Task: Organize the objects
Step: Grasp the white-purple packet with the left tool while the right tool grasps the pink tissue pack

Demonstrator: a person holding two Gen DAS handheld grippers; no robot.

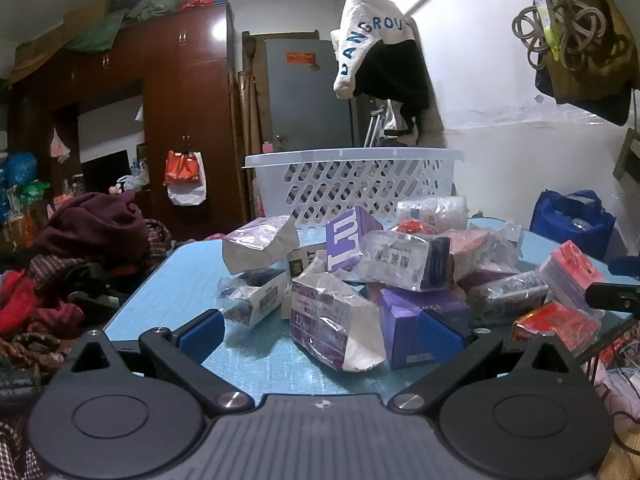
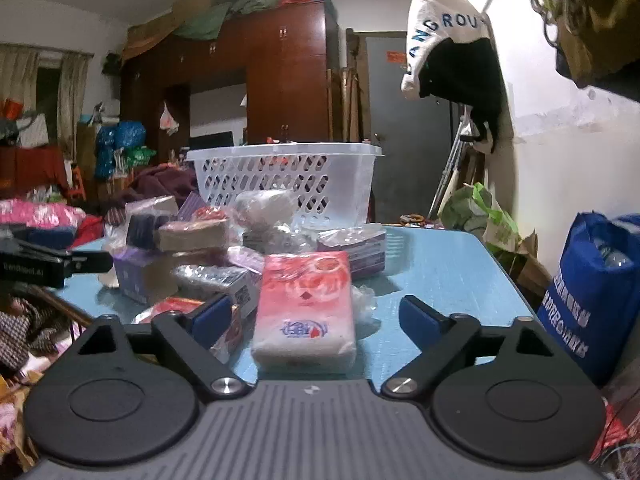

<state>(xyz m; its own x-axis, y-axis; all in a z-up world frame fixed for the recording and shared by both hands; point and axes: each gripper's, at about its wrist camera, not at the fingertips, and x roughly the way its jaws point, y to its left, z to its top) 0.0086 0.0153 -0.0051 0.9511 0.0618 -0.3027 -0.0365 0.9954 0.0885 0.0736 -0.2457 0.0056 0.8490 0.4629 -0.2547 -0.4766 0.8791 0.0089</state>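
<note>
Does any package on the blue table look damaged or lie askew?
Yes. The purple-and-white box nearest the left gripper has a torn, crumpled wrapper and lies tilted. The other packages are heaped unevenly before the white basket.

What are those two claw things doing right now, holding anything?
Left gripper: open, holding nothing; a torn purple box sits between its fingers, untouched.
Right gripper: open, holding nothing; a pink tissue pack lies between its fingers, pads clear.
</note>
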